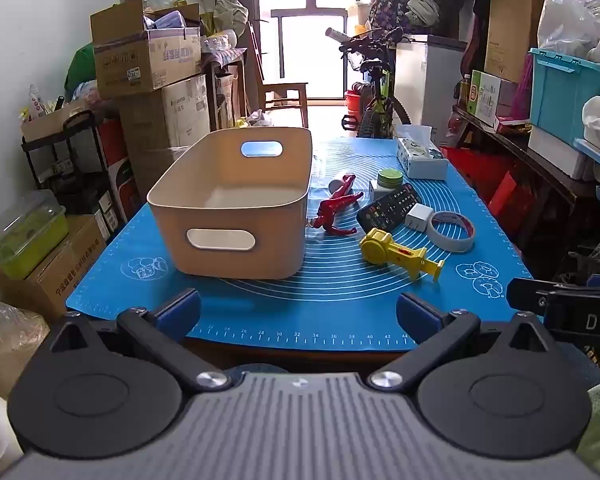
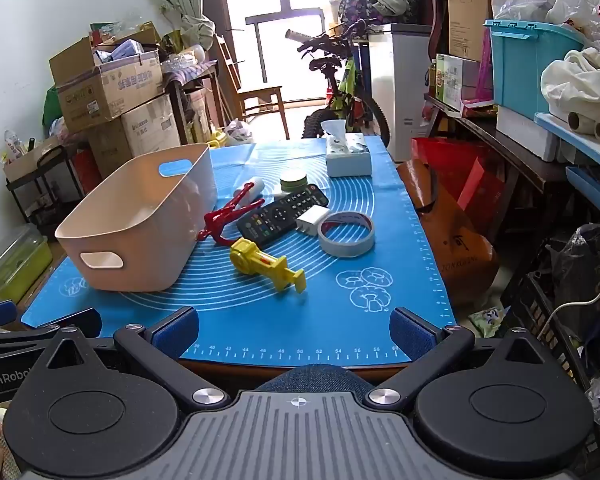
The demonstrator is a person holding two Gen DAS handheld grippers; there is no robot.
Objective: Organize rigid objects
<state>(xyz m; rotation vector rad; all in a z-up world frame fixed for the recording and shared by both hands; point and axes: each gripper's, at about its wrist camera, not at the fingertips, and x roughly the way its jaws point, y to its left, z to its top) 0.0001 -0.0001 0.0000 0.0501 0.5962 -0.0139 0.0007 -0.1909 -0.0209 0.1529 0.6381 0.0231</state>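
1. Tongs: left tongs (image 1: pixel 298 312) and right tongs (image 2: pixel 294 326) hang spread and empty off the desk's near edge.
2. Bin (image 1: pixel 236 200) stands left; yellow toy (image 2: pixel 266 264), remote (image 2: pixel 282 212), tape (image 2: pixel 346 234) lie loose beside it, probably awaiting loading.

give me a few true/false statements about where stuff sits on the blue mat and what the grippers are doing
1. The beige bin has nothing in it. True.
2. The yellow tool lies inside the bin. False: it lies on the blue mat, outside the bin.
3. The left gripper grips the tape roll. False: it is open, holding nothing.
4. The remote lies between the red clamp and the tape roll. True.
5. The right gripper is open. True.
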